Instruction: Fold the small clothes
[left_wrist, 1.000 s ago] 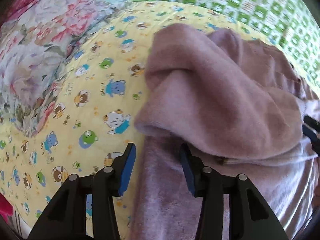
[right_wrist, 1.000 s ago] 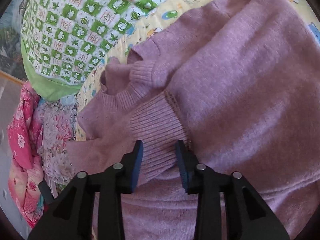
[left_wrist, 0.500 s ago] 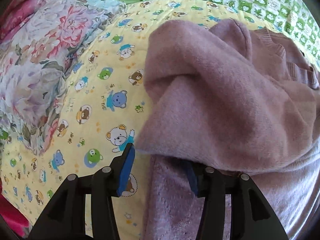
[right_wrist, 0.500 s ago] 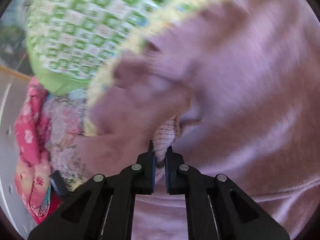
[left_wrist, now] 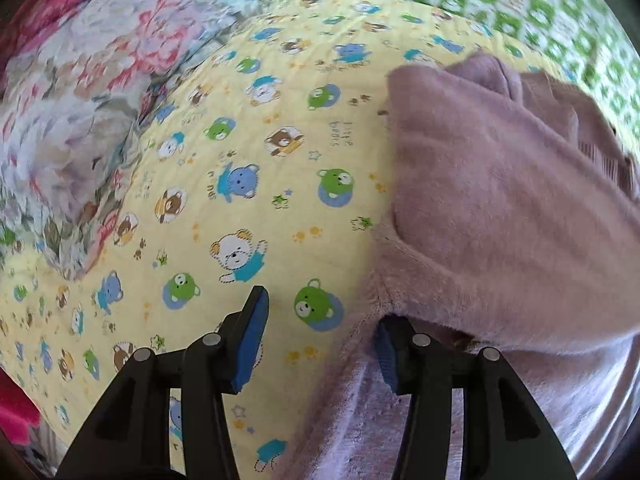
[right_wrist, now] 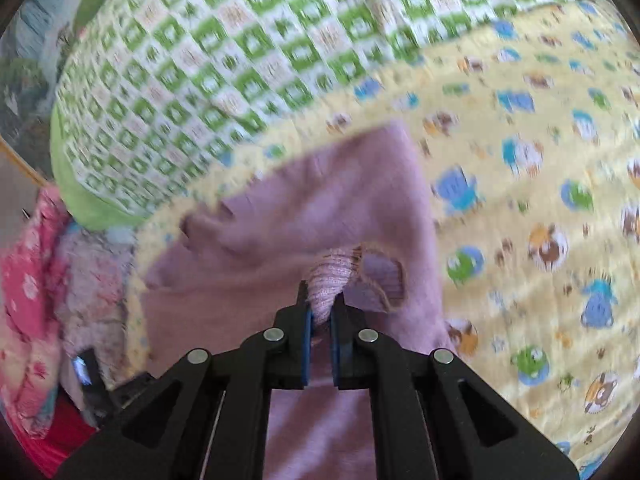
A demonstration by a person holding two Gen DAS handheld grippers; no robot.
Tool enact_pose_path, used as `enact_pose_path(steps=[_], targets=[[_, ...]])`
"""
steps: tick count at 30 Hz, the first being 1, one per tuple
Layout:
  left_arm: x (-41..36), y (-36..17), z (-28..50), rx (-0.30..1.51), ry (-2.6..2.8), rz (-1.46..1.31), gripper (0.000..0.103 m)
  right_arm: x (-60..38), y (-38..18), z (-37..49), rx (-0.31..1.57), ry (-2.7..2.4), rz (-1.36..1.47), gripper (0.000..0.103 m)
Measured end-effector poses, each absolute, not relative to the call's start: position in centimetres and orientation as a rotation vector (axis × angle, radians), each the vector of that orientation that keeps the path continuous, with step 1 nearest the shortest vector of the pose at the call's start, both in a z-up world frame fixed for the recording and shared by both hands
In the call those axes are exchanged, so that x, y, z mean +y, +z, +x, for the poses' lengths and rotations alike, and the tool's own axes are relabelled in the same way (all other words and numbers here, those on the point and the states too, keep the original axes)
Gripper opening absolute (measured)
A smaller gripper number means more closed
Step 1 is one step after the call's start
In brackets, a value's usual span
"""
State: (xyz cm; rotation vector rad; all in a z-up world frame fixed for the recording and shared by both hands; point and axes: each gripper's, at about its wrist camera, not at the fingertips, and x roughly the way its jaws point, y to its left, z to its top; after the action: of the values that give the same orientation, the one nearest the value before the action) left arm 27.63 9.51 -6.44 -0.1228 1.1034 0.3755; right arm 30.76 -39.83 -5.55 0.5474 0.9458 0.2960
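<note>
A small mauve knit sweater (left_wrist: 500,208) lies on a yellow bear-print sheet (left_wrist: 248,152), partly folded over itself. My left gripper (left_wrist: 320,336) is open at the sweater's left edge; its right finger is tucked under a fold, its left finger is over bare sheet. In the right wrist view my right gripper (right_wrist: 320,316) is shut on the ribbed cuff (right_wrist: 330,280) of a sleeve and holds it lifted above the sweater's body (right_wrist: 304,216).
A green checked quilt (right_wrist: 240,60) lies beyond the sheet. A floral blanket (left_wrist: 80,112) is bunched at the left, and pink floral bedding (right_wrist: 28,300) shows at the left of the right wrist view.
My right gripper closed on the ribbed cuff and pulled the sleeve across, uncovering bear-print sheet on the right. My left gripper shifted left, so more sheet shows between its fingers.
</note>
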Motion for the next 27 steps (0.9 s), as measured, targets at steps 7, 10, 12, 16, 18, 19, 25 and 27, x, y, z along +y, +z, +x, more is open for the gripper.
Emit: enact_pose_path(steps=[7, 10, 12, 16, 18, 19, 25, 27], targets=[[11.0, -6.5, 26.6, 1.103, 0.366, -0.226, 0.055, -39.1, -8.4, 30.5, 1.044, 0.259, 0.456, 0.010], [11.0, -6.6, 26.3, 1.110, 0.341, -0.214, 0.055, -39.0, -8.5, 30.1, 1.112, 0.237, 0.428, 0.022], [11.0, -6.2, 25.6, 1.109, 0.326, -0.183, 0.056, -39.4, -7.5, 29.2, 1.096, 0.211, 0.432, 0.026], [11.8, -4.1, 23.0, 1.104, 0.263, -0.190, 0.057, -38.9, -4.0, 27.7, 1.004, 0.211, 0.408, 0.050], [11.9, -2.2, 21.3, 1.076, 0.251, -0.222, 0.055, -36.8, -2.3, 28.5, 0.986, 0.321, 0.412, 0.050], [11.7, -1.5, 20.9, 1.062, 0.228, -0.245, 0.055, -35.1, -1.7, 29.2, 0.989, 0.386, 0.405, 0.050], [8.5, -2.1, 22.1, 1.117, -0.029, -0.546, 0.059, -21.2, 0.1, 34.7, 1.077, 0.782, 0.467, 0.050], [7.9, -3.5, 23.7, 1.151, -0.028, -0.617, 0.059, -15.9, 0.1, 36.6, 1.124, 0.839, 0.418, 0.050]])
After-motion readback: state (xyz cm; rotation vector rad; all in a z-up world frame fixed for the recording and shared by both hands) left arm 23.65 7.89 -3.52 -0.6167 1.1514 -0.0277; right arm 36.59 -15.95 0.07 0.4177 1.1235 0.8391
